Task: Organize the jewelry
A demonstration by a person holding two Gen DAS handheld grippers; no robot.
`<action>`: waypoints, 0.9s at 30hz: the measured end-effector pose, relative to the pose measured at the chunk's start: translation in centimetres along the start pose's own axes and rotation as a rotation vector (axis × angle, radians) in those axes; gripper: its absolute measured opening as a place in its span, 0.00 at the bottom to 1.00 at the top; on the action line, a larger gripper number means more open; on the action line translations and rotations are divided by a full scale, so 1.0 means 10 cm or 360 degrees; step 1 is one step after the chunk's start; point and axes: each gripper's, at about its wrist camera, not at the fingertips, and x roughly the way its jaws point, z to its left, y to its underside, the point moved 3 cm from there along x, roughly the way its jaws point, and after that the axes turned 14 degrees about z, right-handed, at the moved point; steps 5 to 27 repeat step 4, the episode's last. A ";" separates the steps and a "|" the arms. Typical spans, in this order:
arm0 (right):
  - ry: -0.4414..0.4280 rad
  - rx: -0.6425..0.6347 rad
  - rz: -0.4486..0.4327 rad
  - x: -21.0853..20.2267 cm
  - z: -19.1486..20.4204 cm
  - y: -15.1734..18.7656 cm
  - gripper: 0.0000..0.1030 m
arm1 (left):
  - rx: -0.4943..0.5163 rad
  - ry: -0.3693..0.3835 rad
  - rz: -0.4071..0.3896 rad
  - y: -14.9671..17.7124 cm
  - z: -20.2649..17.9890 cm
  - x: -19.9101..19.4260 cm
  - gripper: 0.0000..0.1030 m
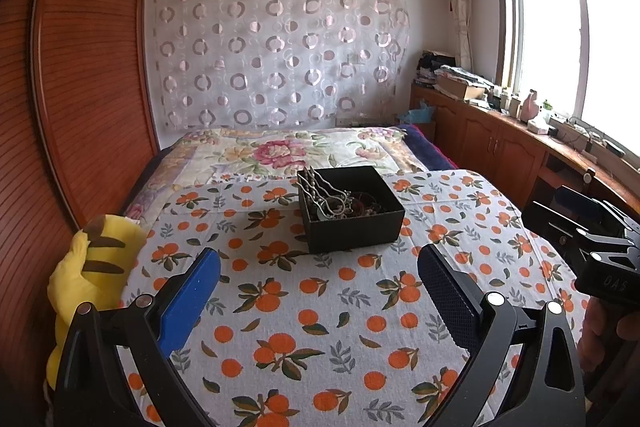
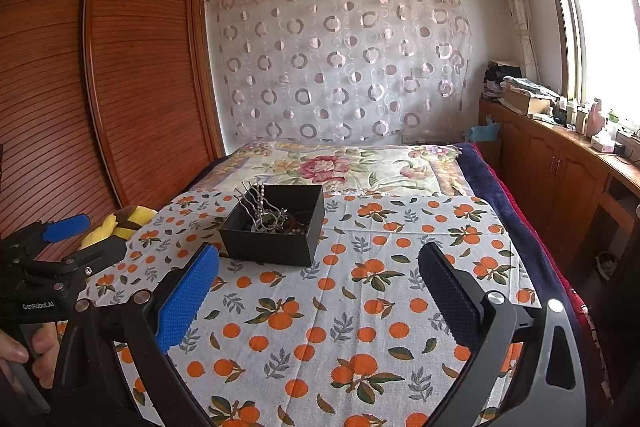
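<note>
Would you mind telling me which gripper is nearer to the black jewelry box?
Hard to say; roughly equal. The left gripper and right gripper both hover open, short of the black jewelry box, touching nothing.

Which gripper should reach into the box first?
Probably left. The box sits almost centred ahead of the open left gripper; from the right gripper it lies off to the left.

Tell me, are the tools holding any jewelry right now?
No. The left tool and right tool are both open and empty; the jewelry sits in the black box.
</note>
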 end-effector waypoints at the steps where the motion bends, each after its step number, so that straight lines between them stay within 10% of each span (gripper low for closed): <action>1: 0.0000 -0.0001 -0.0001 0.00 0.00 0.00 0.98 | -0.0003 -0.0003 -0.0003 0.00 0.00 -0.01 0.93; 27: 0.0000 0.0002 0.0000 0.00 0.00 0.00 0.98 | -0.0001 -0.0002 -0.0002 -0.01 -0.01 -0.02 0.93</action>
